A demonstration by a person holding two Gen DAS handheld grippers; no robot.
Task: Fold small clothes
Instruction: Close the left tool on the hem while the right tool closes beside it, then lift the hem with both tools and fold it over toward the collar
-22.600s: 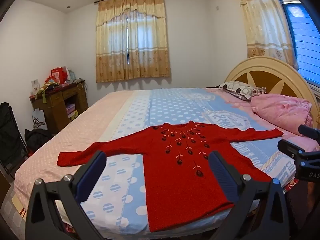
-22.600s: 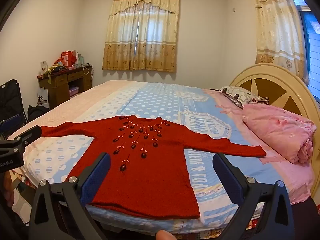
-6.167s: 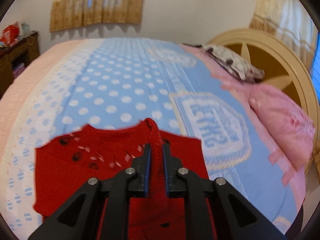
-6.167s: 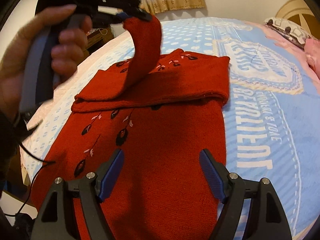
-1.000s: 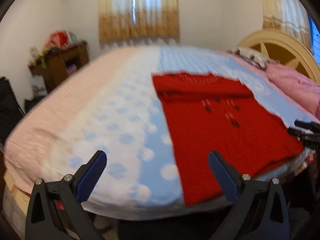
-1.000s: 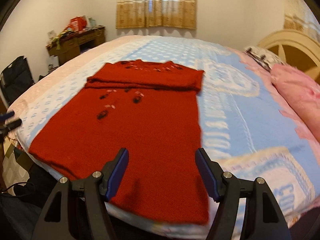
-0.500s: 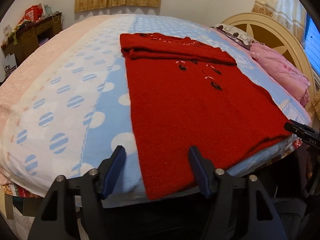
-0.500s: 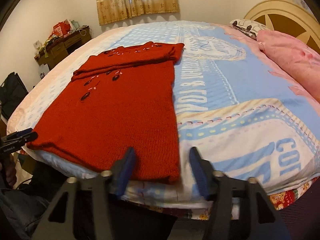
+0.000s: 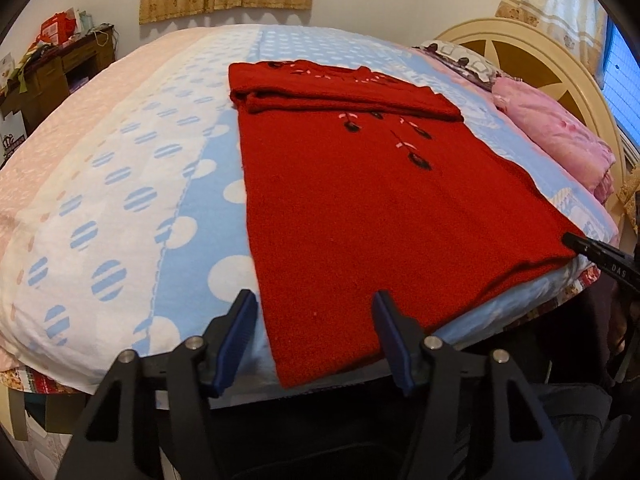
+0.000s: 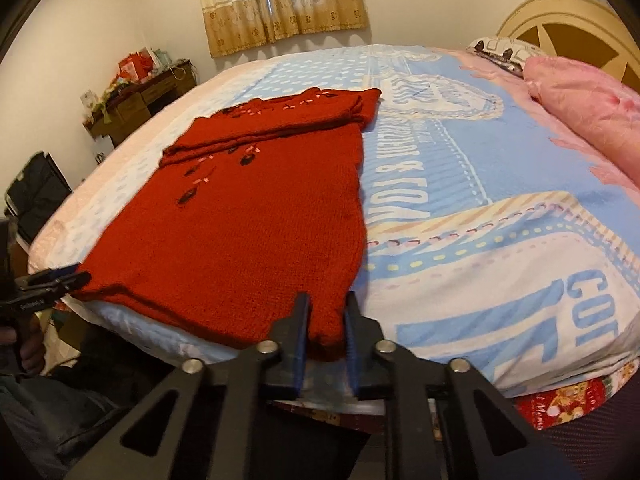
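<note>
A red knitted sweater (image 9: 380, 200) lies flat on the bed (image 9: 120, 168), both sleeves folded across its chest at the far end. My left gripper (image 9: 314, 322) straddles the near left hem corner. Its jaws are closing with the cloth between them, and the pads stand clear of it. In the right wrist view the sweater (image 10: 248, 220) reaches the bed's front edge. My right gripper (image 10: 326, 320) is closing there, its blue pads pinching the bunched right hem corner. Each view shows the other gripper's tip at the opposite hem corner.
A pink quilt (image 9: 560, 144) and a patterned pillow (image 9: 460, 56) lie by the cream headboard (image 9: 520, 40) on the right. A cluttered wooden desk (image 9: 48, 76) stands against the left wall. The mattress drops off just below the hem.
Both grippers have come down to the sweater's near hem and narrowed. The right jaws went from wide to pinched on the hem corner. The left jaws closed partway around theirs.
</note>
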